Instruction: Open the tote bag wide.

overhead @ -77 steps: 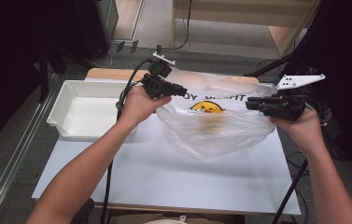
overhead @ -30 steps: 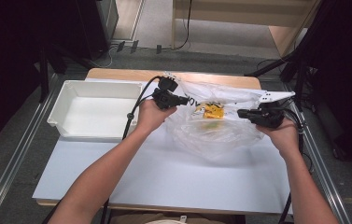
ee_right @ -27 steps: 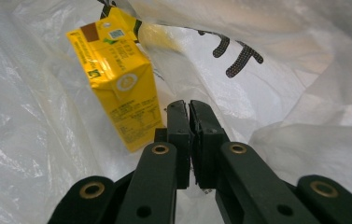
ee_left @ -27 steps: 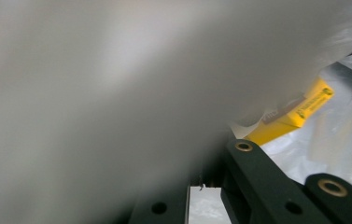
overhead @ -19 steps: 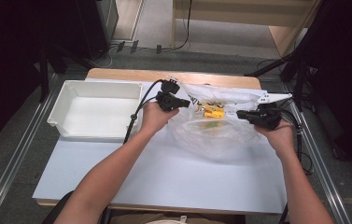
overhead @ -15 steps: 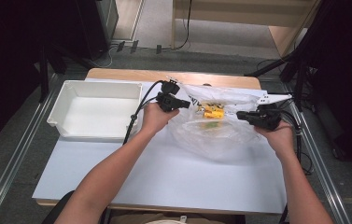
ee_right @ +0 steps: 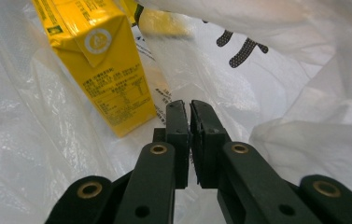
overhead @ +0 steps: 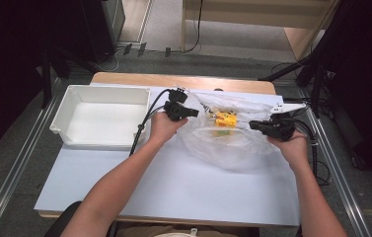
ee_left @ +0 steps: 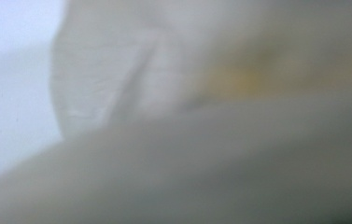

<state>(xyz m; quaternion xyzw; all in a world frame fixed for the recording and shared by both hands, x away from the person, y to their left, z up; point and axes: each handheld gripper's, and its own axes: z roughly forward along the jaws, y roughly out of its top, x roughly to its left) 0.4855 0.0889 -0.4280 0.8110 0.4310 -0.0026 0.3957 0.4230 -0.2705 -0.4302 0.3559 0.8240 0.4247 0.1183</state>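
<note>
A clear plastic bag (overhead: 233, 148) with black print lies on the white table, its mouth stretched between my two grippers. Inside stands a yellow drink carton (overhead: 225, 119). My left gripper (overhead: 193, 112) is shut on the bag's left rim. The left gripper view is blurred, with bag film (ee_left: 211, 140) right against the lens. My right gripper (overhead: 252, 124) is shut on the right rim. In the right gripper view its jaws (ee_right: 190, 105) stand almost together, reaching into the bag (ee_right: 304, 116) just right of the carton (ee_right: 103, 60). I cannot make out film between the pads there.
An empty white tray (overhead: 99, 89) sits at the table's left, close beside my left hand. The white tabletop (overhead: 173, 182) stretches toward the front edge. Black cables trail from both grippers, and metal rails run along both sides of the table.
Both hands have come down and the bag, earlier held up off the table, now rests on it with its mouth spread. The carton inside has settled lower.
</note>
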